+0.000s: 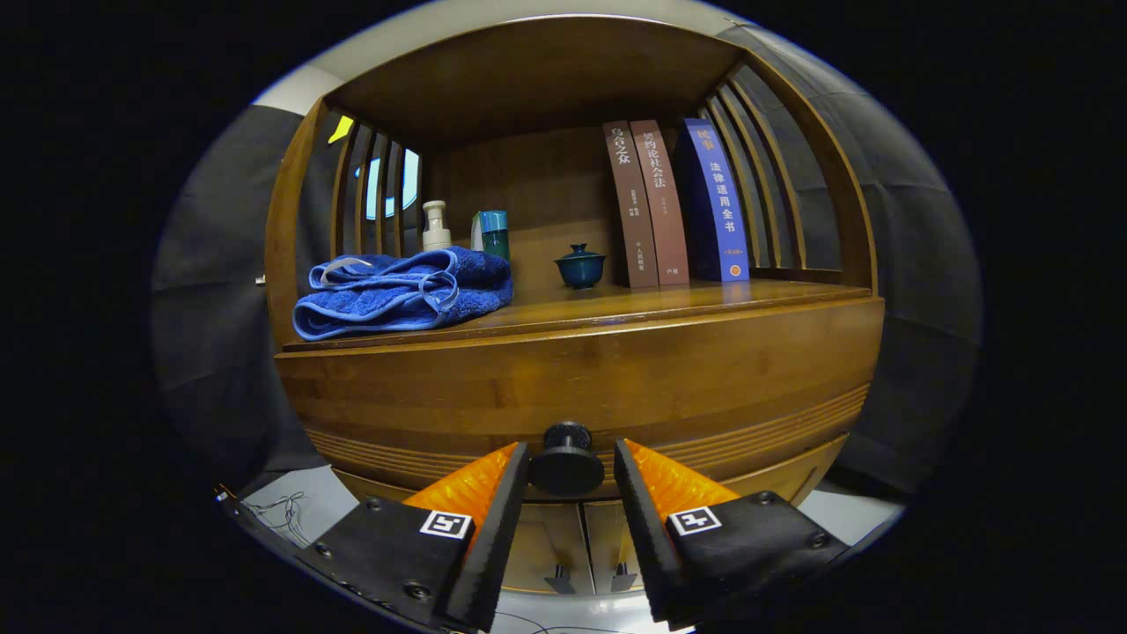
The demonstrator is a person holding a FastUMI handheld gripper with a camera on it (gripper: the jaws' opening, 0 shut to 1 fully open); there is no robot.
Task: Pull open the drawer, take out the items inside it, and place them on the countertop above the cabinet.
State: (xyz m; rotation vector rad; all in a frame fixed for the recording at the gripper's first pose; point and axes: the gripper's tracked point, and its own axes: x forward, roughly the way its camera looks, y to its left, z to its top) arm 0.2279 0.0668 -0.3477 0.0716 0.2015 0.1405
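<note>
The wooden cabinet's drawer front [581, 387] stands closed just ahead of me. Its dark round knob [566, 462] sits between my two fingertips. My gripper [570, 458] is shut on the knob, one finger against each side. The countertop [669, 304] runs right above the drawer, under a wooden shelf hood. What lies inside the drawer is hidden.
On the countertop a folded blue towel [401, 295] lies at the left, with a pump bottle [436, 227] and a teal box [491, 232] behind it. A small lidded teal cup [579, 266] and three upright books [673, 202] stand to the right. Lower cabinet doors [581, 550] show below the drawer.
</note>
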